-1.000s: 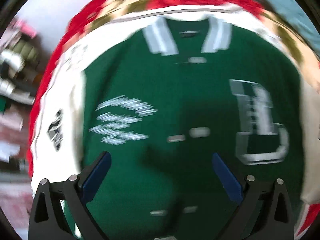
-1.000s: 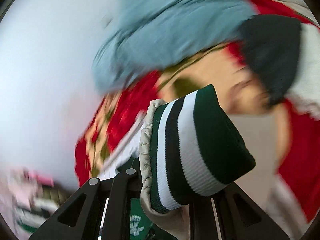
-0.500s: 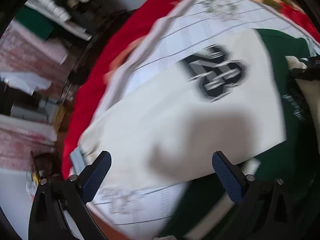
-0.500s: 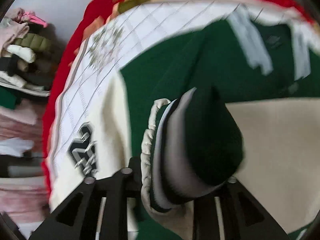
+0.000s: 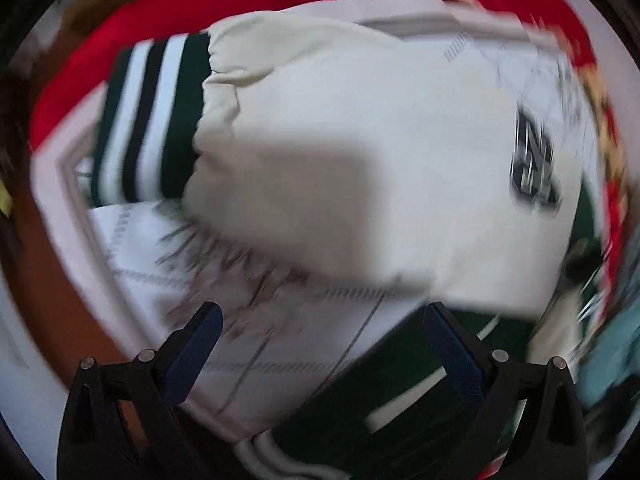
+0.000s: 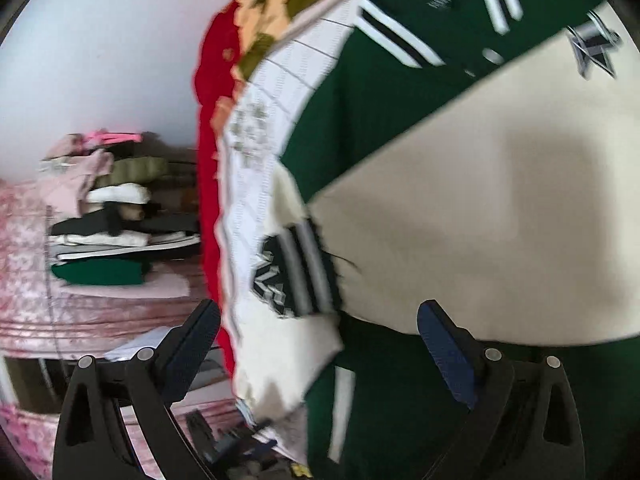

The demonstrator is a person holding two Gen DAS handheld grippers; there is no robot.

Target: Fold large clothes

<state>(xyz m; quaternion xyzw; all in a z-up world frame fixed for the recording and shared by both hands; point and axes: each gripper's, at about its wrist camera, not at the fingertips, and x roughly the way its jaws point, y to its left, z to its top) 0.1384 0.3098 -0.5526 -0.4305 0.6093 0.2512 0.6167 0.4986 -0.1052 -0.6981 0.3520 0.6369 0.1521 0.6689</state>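
Closest to the left wrist camera, the left gripper (image 5: pixel 318 340) hangs with its two fingers spread wide and nothing between them. Just beyond its fingertips lies a white quilted cover (image 5: pixel 280 344), and to the right the dark green jacket body (image 5: pixel 384 384) with a white stripe. Above that, filling the middle of the view, is the jacket's cream left sleeve (image 5: pixel 360 152). Its long axis runs across the picture, from a dark number patch (image 5: pixel 534 172) at the right to a green-and-white striped cuff (image 5: pixel 148 120) at the far left. The cuff lies forward and to the left of this gripper, well apart from it. Past the sleeve, a red blanket (image 5: pixel 240 8) edges the bed.

Nearest the right wrist camera, the right gripper (image 6: pixel 318 334) is also spread wide and empty. Between and just beyond its fingers sits a second striped cuff (image 6: pixel 308 268), at the end of the cream right sleeve (image 6: pixel 480 220), which slants up and to the right across the green chest. Beyond it are the striped collar (image 6: pixel 404 36) and a floral bedspread (image 6: pixel 280 8). Far off to the left stands a stack of folded clothes (image 6: pixel 104 216).

Judging by this, the outstretched left sleeve is the next part to fold, and the left gripper is the nearer one; it would have to reach leftward along the sleeve to its cuff. Both views are blurred.
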